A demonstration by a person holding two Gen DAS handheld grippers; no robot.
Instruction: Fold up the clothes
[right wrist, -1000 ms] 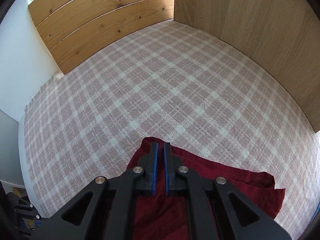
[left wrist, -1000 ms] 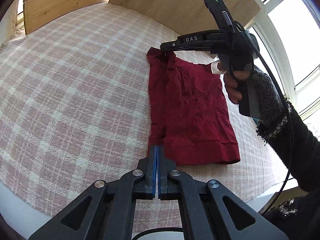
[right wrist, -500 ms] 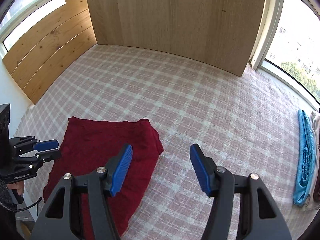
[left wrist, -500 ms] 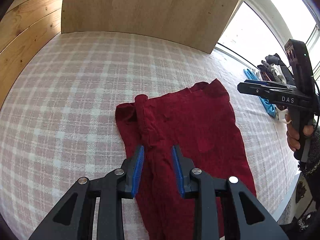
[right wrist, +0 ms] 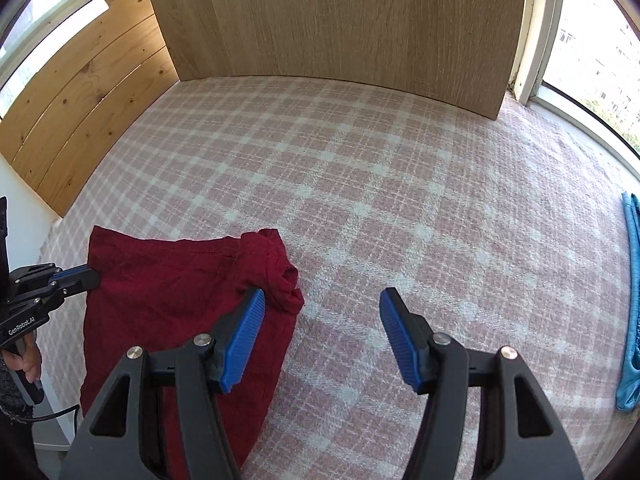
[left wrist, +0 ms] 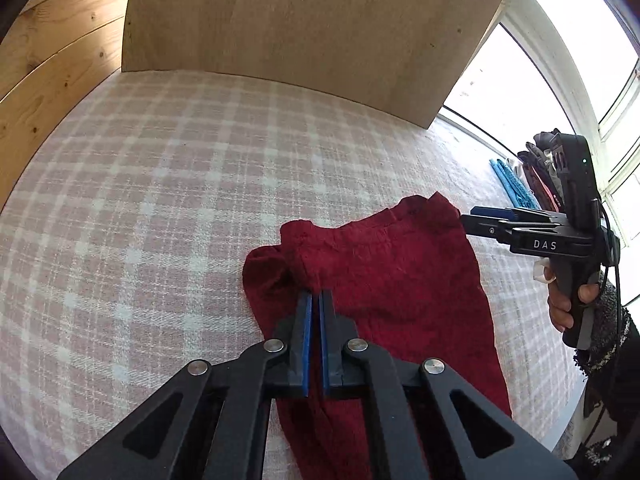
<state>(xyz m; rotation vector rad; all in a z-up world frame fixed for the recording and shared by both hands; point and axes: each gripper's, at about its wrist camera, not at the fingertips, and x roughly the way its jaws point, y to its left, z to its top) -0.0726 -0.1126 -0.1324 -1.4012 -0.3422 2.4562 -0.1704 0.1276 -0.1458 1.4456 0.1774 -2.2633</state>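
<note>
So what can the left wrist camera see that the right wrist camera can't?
Only the left wrist view shows the left gripper from behind, jaws almost together at a raised ridge of the dark red garment, and a pile of dark clothes by the window. Whether cloth is pinched is unclear.

Only the right wrist view shows the right gripper with jaws wide open above the plaid cover, and the left-hand window.

Both show the red garment, the cover, the wooden panels, the folded blue cloth and the other gripper from the side.
</note>
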